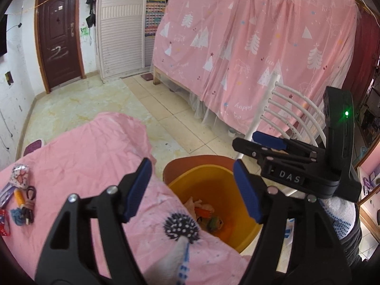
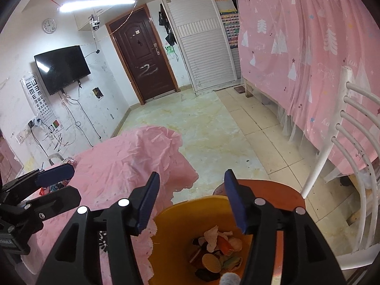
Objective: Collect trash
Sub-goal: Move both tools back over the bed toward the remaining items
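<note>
A yellow bin (image 1: 213,178) (image 2: 180,216) stands on an orange stool (image 1: 190,163) beside the pink-clothed table (image 1: 83,149) (image 2: 133,161). Crumpled paper and wrappers (image 1: 204,213) (image 2: 218,247) lie in its bottom. My left gripper (image 1: 192,190) is open and empty, over the table's edge and the bin. My right gripper (image 2: 192,199) is open and empty above the bin; it also shows in the left wrist view (image 1: 268,142). Small items (image 1: 21,197) lie on the table at the left: a patterned wrapper, an orange tube, hair ties, a red packet.
A white chair (image 1: 292,116) (image 2: 351,147) stands right of the bin. A bed behind pink curtains (image 1: 249,42) fills the right side. Tiled floor (image 2: 213,128) lies beyond the table, with a brown door (image 2: 142,54), a TV (image 2: 61,68) and white shutter doors.
</note>
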`<state>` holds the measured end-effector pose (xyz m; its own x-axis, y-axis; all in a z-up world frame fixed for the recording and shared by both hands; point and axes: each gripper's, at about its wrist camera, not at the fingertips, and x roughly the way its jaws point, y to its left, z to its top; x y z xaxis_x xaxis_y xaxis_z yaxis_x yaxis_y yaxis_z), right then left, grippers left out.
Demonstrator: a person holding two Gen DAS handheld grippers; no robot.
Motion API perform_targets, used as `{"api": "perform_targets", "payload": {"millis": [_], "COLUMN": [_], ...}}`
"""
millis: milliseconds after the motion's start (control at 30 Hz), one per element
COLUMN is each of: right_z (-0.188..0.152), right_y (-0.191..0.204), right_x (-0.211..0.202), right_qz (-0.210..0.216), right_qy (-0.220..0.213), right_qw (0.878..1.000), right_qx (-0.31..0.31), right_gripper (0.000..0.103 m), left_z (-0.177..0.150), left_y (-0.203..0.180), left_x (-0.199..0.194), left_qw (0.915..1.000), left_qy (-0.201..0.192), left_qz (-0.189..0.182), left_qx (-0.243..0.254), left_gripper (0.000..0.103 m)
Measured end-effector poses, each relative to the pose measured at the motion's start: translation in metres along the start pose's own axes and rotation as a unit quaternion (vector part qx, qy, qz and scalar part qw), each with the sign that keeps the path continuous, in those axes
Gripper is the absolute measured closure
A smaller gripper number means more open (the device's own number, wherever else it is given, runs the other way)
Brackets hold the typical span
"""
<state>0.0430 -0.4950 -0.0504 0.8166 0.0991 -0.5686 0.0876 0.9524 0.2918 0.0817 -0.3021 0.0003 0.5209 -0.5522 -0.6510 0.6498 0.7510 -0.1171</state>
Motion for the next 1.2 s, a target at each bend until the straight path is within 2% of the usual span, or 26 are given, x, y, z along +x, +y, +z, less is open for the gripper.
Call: {"api": "perform_targets", "payload": {"millis": [333,633,967,1200], "right_z": [0.017,0.018,0.007,0.003], "right_y": [0.085,0.166,0.247,0.277], "right_x": [0.005,0.031,0.073,0.093], "right_qz": [0.019,0.048,0.076,0.074], "right_qy": [0.0,0.03,0.071,0.087], "right_qw": [0.998,0.991,0.979,0.972], "right_qx": [-0.063,-0.12,-0.176,-0.206], "right_gripper": [0.044,0.039,0.038,0.038], "left_z": [-0.016,-0.035,-0.061,-0.077], "left_y": [0.06,0.122,0.186,0.218], "left_x": [-0.055,-0.1,-0.125,-0.133], "left_qw": [0.9979,0.992,0.9826,0.9782], "left_qy": [-0.039,-0.068,-0.059,-0.042], "left_qz": [0.027,0.068,0.138,0.169], "left_qx": [-0.043,-0.082,-0.109,-0.113], "left_gripper": [0.024,0.018,0.018,0.018]}}
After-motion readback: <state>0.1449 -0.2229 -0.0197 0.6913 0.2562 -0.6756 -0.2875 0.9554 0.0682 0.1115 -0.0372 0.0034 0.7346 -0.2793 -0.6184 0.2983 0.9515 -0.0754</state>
